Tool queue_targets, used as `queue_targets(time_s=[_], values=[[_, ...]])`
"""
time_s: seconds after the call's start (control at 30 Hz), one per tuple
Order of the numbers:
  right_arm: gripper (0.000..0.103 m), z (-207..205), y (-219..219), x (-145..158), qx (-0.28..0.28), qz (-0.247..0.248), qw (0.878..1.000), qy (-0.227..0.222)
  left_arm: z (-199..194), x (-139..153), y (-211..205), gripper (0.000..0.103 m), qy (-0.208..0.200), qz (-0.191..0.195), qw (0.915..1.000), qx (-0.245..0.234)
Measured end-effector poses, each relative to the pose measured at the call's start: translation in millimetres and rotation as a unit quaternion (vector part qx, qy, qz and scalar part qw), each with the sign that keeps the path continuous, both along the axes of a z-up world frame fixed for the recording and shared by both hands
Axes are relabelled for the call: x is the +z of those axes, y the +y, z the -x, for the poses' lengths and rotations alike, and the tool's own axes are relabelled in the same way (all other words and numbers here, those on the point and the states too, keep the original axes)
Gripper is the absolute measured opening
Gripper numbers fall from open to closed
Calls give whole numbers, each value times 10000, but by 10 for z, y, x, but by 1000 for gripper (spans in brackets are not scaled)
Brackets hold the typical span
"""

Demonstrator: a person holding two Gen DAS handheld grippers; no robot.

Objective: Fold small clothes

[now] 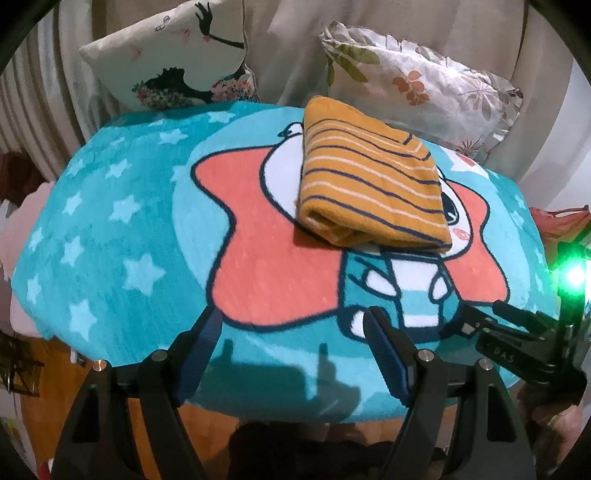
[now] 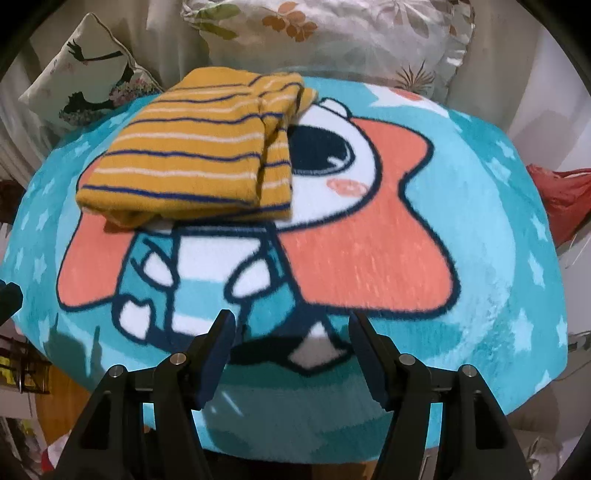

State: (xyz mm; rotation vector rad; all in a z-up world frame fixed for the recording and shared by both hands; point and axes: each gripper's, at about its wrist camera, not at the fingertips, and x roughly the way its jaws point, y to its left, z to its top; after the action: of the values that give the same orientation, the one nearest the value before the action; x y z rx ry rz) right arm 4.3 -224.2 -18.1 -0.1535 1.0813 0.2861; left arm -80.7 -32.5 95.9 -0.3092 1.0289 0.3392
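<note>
- Left wrist view: left gripper [image 1: 291,325] nearest, jaws spread wide, nothing between the pads, hanging over the near edge of the teal cartoon blanket [image 1: 110,229].
- Folded mustard striped garment [image 1: 369,181] lying flat on the blanket's far centre, well clear of the pads, thick rolled edge facing the camera.
- Right gripper [image 1: 517,332] visible at far right edge with a green light [image 1: 574,275] glowing above it; jaw gap not readable from this angle.
- Two pillows behind the blanket: silhouette-print pillow [image 1: 170,62] left, leaf-print pillow [image 1: 424,85] right.
- Right wrist view: right gripper [image 2: 291,332] nearest, jaws released and empty, above the blanket [image 2: 498,221] near its front edge.
- Garment [image 2: 192,147] upper left, folded, loose flap along its right side, untouched.
- Leaf-print pillow [image 2: 332,33] top, silhouette-print pillow [image 2: 85,74] top left, red cloth [image 2: 565,195] off the right edge.
</note>
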Motion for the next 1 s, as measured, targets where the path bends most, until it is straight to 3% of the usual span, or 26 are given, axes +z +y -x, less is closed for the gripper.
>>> queue_targets(time_s=[0.5, 1.0], values=[[68, 185, -82, -125, 175, 55, 9998, 96, 94, 13, -213, 78, 18, 21, 10000, -4], [68, 353, 47, -26, 338, 136, 9992, -169, 296, 183, -197, 78, -377, -128, 9991, 116]])
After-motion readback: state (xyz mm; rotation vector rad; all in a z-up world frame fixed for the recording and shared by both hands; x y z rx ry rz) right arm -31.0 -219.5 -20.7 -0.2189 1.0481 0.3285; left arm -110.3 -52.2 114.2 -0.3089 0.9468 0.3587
